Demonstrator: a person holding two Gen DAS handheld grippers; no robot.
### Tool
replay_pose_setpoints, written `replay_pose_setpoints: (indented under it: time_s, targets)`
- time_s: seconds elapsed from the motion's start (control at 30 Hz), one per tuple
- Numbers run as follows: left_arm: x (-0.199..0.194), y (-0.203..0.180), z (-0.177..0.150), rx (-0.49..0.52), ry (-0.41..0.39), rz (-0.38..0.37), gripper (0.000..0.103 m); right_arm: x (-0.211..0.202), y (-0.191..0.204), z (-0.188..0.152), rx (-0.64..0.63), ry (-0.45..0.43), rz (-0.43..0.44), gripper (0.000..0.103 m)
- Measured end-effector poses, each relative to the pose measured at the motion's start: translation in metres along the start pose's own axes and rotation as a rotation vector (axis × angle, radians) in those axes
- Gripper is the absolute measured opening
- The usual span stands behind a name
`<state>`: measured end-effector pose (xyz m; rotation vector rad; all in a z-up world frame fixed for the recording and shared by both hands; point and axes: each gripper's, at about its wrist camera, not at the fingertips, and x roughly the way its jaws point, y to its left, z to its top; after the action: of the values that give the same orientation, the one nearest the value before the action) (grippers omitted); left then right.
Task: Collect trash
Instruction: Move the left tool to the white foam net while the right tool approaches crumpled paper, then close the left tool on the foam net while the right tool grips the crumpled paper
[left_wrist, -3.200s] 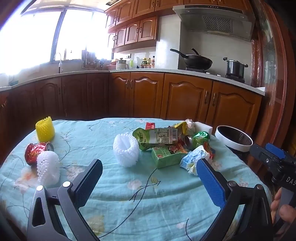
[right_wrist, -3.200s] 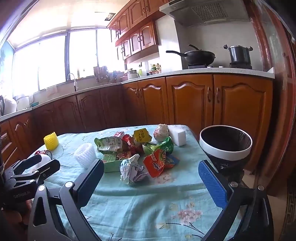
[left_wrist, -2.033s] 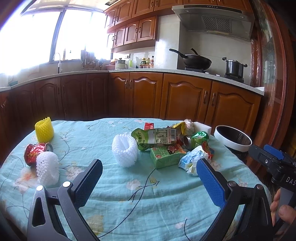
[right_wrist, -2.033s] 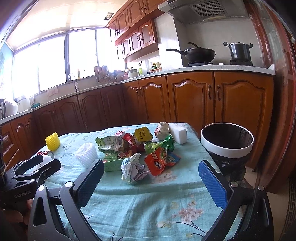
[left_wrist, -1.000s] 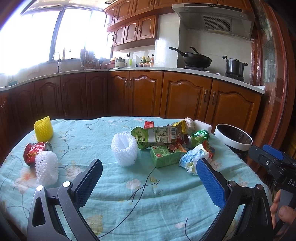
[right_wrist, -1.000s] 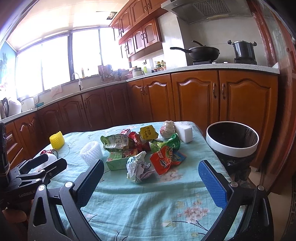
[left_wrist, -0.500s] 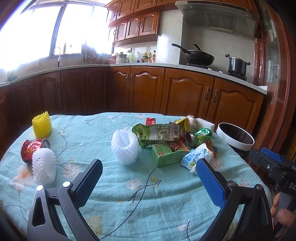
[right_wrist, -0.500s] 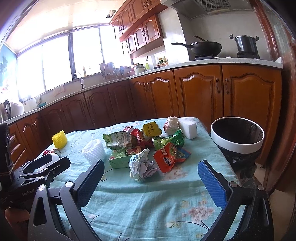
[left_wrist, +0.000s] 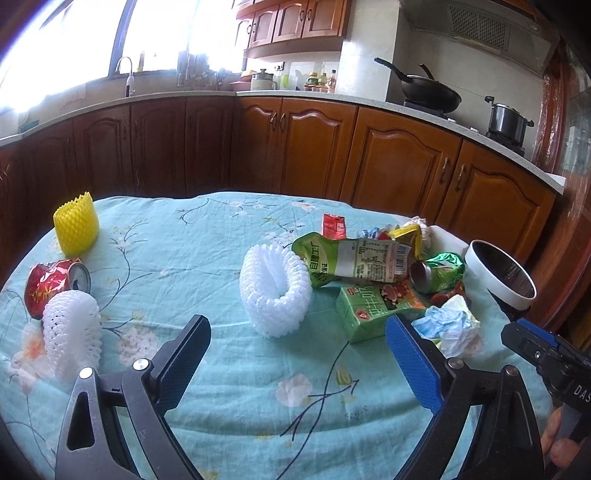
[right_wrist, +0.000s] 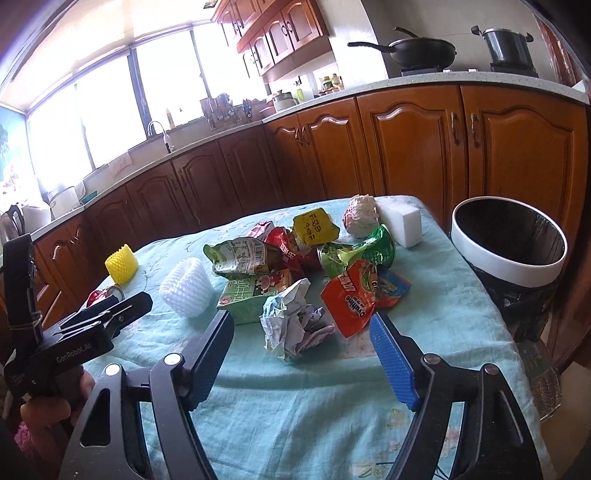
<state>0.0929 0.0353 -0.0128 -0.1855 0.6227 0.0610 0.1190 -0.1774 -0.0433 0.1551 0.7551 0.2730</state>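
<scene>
With my right gripper (right_wrist: 301, 349) fingers spread and empty, I see the crumpled paper ball (right_wrist: 293, 325) at frame centre on the surface (right_wrist: 332, 417), likely light and springy, so I'd pinch across its bulging middle; left gripper (left_wrist: 295, 354) also spread.
</scene>
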Motion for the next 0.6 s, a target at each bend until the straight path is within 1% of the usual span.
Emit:
replay_pose_setpoints:
  time_s: [0.03,0.13,0.3,0.37,0.4,0.43,0.5,0.57,0.6]
  targets:
    - [0.008,0.001,0.004,-0.008,0.013,0.001,0.095,0.005,-0.001,0.001,0.003,0.015,0.006,0.069]
    - [0.029,0.005,0.012,-0.022,0.055,0.013,0.09,0.022,-0.001,0.002,0.003,0.066,0.022,0.063]
    - [0.057,0.014,0.022,-0.05,0.1,0.013,0.084,0.045,0.003,0.003,-0.017,0.131,0.039,0.058]
    - [0.067,0.015,0.024,-0.052,0.117,0.007,0.077,0.051,0.004,0.002,-0.026,0.154,0.038,0.054]
    - [0.071,0.015,0.024,-0.052,0.127,0.002,0.075,0.055,0.005,0.001,-0.026,0.163,0.04,0.05]
    - [0.074,0.017,0.024,-0.053,0.132,-0.004,0.072,0.057,0.005,0.0,-0.025,0.172,0.042,0.046]
    - [0.08,0.018,0.025,-0.056,0.145,-0.013,0.065,0.06,0.004,-0.001,-0.023,0.184,0.045,0.04]
    - [0.085,0.02,0.025,-0.06,0.155,-0.026,0.051,0.06,0.004,-0.001,-0.023,0.188,0.048,0.034]
    - [0.085,0.021,0.025,-0.06,0.16,-0.032,0.048,0.06,0.004,-0.001,-0.024,0.188,0.049,0.033]
